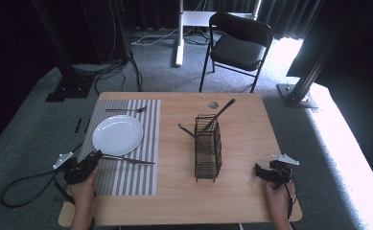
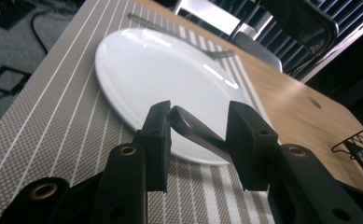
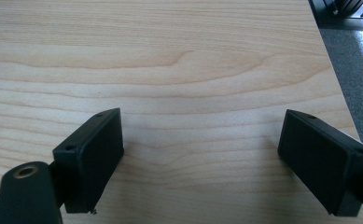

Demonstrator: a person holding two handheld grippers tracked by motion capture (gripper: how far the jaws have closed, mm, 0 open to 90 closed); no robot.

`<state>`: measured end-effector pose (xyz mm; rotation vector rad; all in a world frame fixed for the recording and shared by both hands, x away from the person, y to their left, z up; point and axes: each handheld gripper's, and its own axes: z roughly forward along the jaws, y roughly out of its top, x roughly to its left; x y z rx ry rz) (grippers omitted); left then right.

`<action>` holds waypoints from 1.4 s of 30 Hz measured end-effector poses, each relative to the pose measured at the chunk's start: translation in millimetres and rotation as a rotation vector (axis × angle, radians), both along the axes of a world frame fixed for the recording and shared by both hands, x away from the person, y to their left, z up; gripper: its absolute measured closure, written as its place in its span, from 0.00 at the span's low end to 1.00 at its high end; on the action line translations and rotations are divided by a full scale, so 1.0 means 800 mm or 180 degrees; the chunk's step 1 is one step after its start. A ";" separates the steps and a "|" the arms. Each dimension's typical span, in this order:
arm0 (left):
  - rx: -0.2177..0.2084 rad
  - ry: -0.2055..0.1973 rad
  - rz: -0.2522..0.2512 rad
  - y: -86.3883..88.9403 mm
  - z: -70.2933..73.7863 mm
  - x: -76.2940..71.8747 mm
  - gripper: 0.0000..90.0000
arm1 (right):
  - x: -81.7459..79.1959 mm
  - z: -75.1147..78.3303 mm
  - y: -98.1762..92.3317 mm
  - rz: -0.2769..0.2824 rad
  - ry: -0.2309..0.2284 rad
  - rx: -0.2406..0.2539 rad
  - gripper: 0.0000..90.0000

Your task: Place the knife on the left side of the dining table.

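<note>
A white plate (image 1: 117, 134) (image 2: 170, 70) rests on a striped placemat (image 1: 126, 177) (image 2: 53, 126). On the mat, along the plate's near side, lies a slim metal utensil (image 1: 129, 159). My left gripper (image 1: 96, 156) (image 2: 200, 112) sits low at its handle end. The grey handle (image 2: 191, 126) lies between the two jaws, which stand wider than it; its tip is close to the left jaw, and the pads do not press on it. My right gripper (image 1: 259, 170) (image 3: 202, 126) hovers open over bare wood at the table's near right, with nothing between its jaws.
A fork (image 1: 126, 110) (image 2: 170, 30) lies on the mat beyond the plate. A black wire caddy (image 1: 208, 148) (image 2: 361, 144) stands mid-table with dark utensils (image 1: 217, 115) leaning out of it. A black chair (image 1: 239, 43) stands behind the table. The table edge (image 3: 331, 70) runs right of my right gripper.
</note>
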<state>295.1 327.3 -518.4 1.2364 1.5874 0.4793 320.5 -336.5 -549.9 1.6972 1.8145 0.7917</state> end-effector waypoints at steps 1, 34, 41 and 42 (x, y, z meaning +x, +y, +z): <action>-0.0035 0.0016 0.0006 0.001 -0.002 0.001 0.67 | 0.000 0.000 0.000 0.0000 0.0000 0.0001 0.15; 0.0400 0.0553 0.0062 0.008 -0.026 0.017 0.49 | 0.000 0.000 0.000 0.0000 0.0000 0.0000 0.15; 0.0789 0.0551 -0.0146 -0.017 -0.021 -0.002 0.39 | 0.000 0.000 0.000 0.0000 0.0000 0.0001 0.15; 0.0813 0.0545 -0.0184 -0.020 -0.021 -0.005 0.36 | 0.000 0.000 0.000 0.0000 0.0000 0.0000 0.15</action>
